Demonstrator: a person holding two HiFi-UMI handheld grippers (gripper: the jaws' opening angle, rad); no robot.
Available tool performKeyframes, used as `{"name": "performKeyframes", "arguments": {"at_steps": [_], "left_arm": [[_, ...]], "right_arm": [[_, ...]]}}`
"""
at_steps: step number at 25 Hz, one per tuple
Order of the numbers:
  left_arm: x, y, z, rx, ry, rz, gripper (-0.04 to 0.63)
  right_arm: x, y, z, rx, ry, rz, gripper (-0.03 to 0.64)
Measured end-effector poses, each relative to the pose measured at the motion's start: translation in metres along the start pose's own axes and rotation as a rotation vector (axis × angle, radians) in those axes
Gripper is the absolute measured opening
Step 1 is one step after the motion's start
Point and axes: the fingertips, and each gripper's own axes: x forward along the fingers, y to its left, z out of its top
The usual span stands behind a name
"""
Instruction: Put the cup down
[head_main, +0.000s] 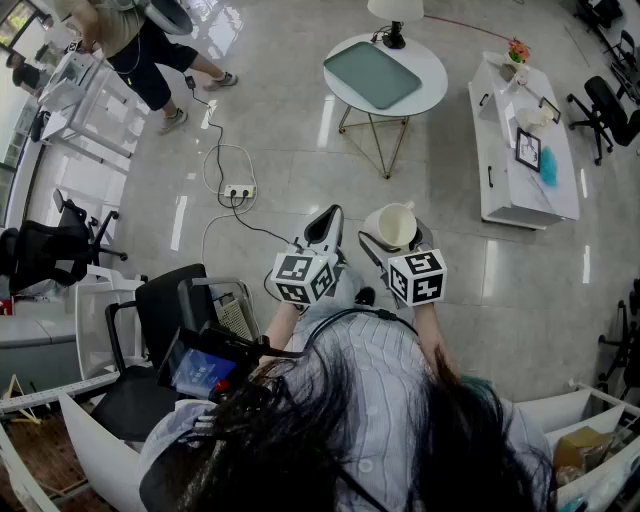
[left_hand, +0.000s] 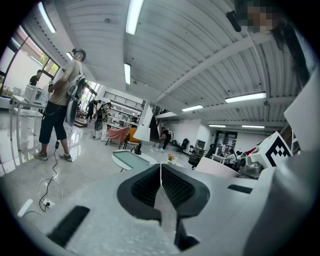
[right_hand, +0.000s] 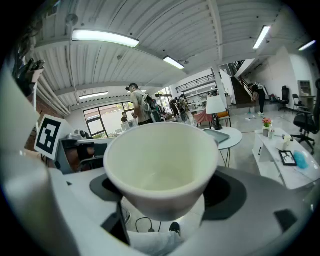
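Observation:
A white empty cup (head_main: 394, 223) sits between the jaws of my right gripper (head_main: 392, 238), held in the air above the shiny floor. In the right gripper view the cup (right_hand: 161, 167) fills the middle, its mouth turned toward the camera, and the right gripper (right_hand: 162, 197) is shut on its sides with the jaws wide apart. My left gripper (head_main: 324, 226) hangs just left of it, jaws pressed together with nothing between them. The left gripper (left_hand: 161, 184) looks the same in its own view, shut and empty. Both point toward a round white table (head_main: 430, 88).
The round table carries a green tray (head_main: 371, 73) and a lamp (head_main: 394, 18). A long white low cabinet (head_main: 522, 190) stands at right. A power strip (head_main: 238, 190) with cables lies on the floor. A person (head_main: 150, 50) stands far left; chairs (head_main: 165, 310) are near me.

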Motion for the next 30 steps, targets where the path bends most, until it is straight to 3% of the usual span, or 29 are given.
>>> {"name": "performKeyframes", "arguments": {"at_steps": [30], "left_arm": [[0.012, -0.011, 0.004, 0.052, 0.018, -0.024, 0.017]], "right_arm": [[-0.005, -0.013, 0.007, 0.019, -0.026, -0.001, 0.423]]}}
